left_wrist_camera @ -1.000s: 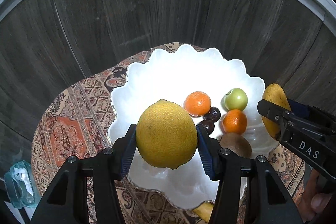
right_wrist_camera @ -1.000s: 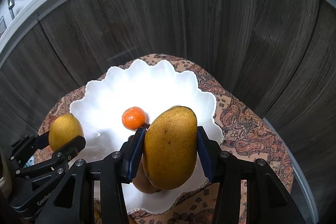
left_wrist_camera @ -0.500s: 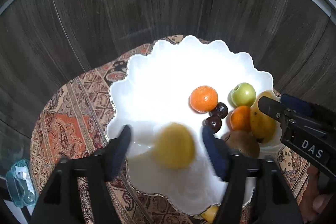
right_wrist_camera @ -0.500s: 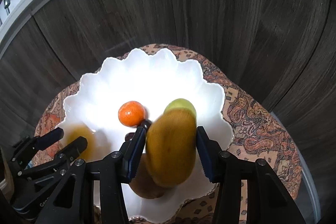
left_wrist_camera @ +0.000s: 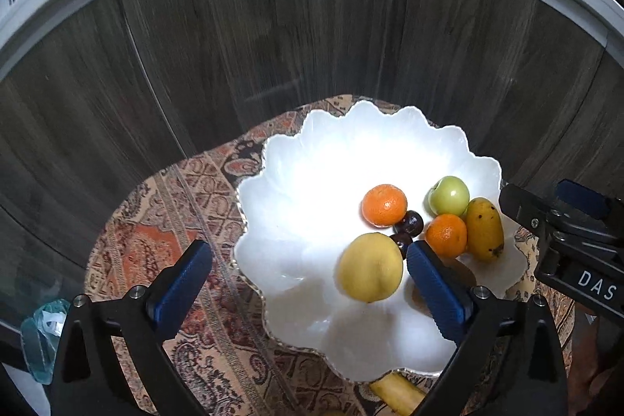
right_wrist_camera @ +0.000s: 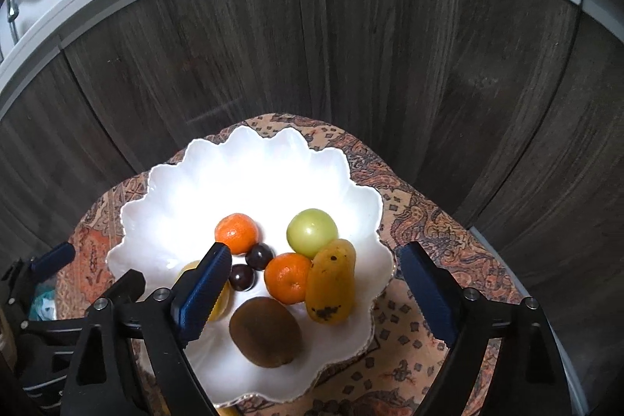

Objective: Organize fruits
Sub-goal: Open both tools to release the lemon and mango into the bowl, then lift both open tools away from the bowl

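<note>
Eight fruits lie in the white bowl: lemon, mango, kiwi, green apple, two mandarins, two dark plums. In the right view the lemon is mostly hidden. Both the left gripper and right gripper are opening, gripping nothing. A banana near the bowl is cut off.

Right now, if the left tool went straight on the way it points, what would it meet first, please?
Probably the white bowl, on bare floor just left of the lemon; the left tool is opening with nothing gripped. Depth is unclear.
</note>
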{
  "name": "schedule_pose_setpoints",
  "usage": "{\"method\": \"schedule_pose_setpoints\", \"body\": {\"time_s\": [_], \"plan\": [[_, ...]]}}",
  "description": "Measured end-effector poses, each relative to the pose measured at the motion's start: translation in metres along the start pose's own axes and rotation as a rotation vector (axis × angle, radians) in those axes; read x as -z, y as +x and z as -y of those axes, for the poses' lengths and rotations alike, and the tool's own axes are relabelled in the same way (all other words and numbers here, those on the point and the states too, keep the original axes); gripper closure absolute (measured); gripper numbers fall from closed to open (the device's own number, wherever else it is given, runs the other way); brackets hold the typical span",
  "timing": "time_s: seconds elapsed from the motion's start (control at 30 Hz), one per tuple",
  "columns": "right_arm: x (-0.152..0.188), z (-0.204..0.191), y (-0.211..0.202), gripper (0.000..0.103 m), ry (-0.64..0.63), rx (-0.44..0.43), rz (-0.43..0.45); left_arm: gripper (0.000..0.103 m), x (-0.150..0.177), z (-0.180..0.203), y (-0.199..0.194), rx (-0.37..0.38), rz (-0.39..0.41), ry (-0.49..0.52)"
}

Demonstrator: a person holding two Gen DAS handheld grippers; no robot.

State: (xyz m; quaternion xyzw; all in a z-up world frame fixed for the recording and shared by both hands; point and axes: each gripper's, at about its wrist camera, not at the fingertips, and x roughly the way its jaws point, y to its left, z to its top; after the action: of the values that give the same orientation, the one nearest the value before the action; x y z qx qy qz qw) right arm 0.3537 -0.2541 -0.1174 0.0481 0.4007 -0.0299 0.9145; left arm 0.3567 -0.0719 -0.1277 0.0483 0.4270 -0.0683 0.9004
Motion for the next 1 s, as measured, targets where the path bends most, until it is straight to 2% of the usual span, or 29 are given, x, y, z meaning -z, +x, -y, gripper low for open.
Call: {"method": "schedule_pose_setpoints", "body": {"time_s": [0.6, 1.0], "plan": [[0.004, -0.015, -0.08, 0.011, 0.0, -0.003, 0.095, 0.001, 0.004, -0.012, -0.082, -0.022, 0.111, -0.005], [0.021, -0.026, -0.108, 0.011, -0.02, -0.013, 0.116, 0.001, 0.023, -0.02, -0.108, -0.031, 0.127, -0.018]]}}
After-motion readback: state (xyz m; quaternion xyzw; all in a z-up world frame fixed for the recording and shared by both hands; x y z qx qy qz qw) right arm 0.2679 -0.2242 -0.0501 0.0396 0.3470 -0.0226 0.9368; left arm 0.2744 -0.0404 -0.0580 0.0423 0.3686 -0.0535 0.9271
